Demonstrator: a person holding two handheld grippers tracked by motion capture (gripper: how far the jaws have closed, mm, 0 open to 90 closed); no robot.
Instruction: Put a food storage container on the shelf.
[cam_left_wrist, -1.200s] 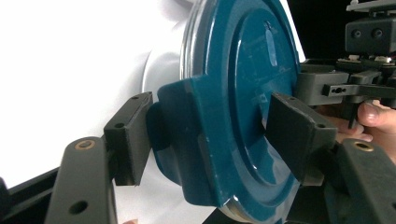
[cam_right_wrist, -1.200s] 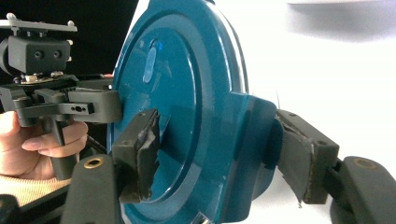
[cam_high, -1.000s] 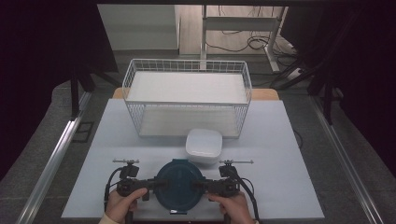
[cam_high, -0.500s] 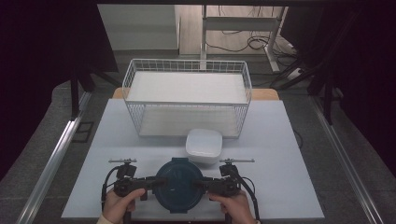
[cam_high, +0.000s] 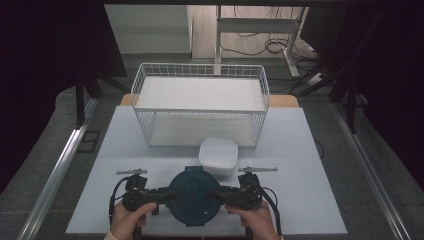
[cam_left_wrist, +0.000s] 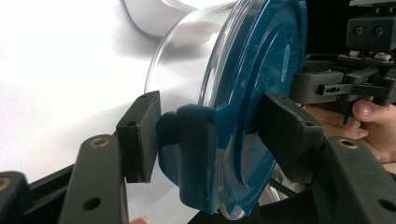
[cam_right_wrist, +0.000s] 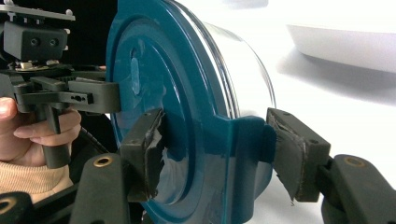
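A round clear container with a dark teal lid sits near the table's front edge, between my two grippers. My left gripper is shut on the lid's left latch tab, one pad outside the tab and the other on the lid's top. My right gripper is shut the same way on the opposite tab. The teal lid and the clear wall show close up in both gripper views. A hand holds each gripper.
A white square dish stands just behind the container, touching or nearly touching it. Farther back is a white wire basket on the white tabletop. Dark floor and metal rails lie on both sides.
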